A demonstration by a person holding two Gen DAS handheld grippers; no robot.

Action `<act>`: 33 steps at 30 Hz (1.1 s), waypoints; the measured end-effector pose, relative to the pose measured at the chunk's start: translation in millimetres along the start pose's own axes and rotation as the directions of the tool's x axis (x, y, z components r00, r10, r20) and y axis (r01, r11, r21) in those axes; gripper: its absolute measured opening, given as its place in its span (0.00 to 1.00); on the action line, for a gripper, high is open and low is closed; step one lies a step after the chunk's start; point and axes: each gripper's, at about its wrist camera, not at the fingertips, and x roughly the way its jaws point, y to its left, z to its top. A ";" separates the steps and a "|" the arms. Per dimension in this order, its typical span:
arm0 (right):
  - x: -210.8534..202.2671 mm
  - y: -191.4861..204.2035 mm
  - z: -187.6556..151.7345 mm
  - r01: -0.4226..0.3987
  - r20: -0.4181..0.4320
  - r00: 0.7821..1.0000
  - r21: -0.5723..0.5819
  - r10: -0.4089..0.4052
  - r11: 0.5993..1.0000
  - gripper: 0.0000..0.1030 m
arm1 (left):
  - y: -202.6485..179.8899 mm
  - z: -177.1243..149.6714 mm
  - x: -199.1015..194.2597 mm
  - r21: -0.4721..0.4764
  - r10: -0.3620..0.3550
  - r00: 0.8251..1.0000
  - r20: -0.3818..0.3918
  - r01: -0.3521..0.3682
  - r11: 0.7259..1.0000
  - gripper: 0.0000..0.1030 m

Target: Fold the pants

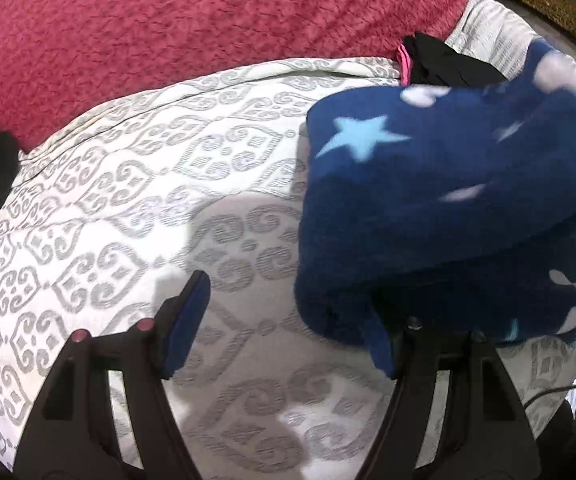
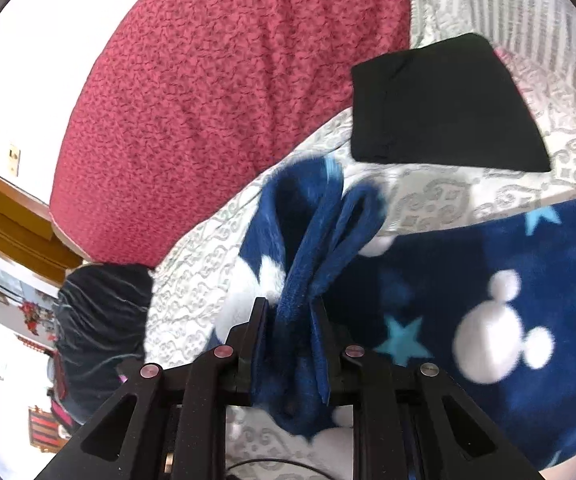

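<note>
The pants (image 1: pixel 447 184) are navy fleece with light-blue stars and white mouse heads, lying bunched on the patterned bed cover (image 1: pixel 148 184). My left gripper (image 1: pixel 288 304) stands open just left of them. Bare cover shows between its fingers, and the pants' lower fold hangs over the tip of its right finger (image 1: pixel 383 344). In the right wrist view the pants (image 2: pixel 487 300) spread to the right. A gathered fold of them (image 2: pixel 307 240) rises between the pads, with my right gripper (image 2: pixel 291 308) shut on it.
A red fuzzy blanket (image 2: pixel 228 100) covers the far side of the bed. A folded black garment (image 2: pixel 439 104) lies beyond the pants, also seen as a black garment (image 1: pixel 447 64). A dark cloth heap (image 2: pixel 100 320) sits at the bed's left edge by wooden furniture (image 2: pixel 8 216).
</note>
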 end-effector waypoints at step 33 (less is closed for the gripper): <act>37.0 -36.8 -40.3 -0.006 -0.196 0.981 0.027 0.011 1.000 0.36 | -5.2 -2.4 -3.8 0.056 0.016 1.000 -0.001 -0.016 0.998 0.70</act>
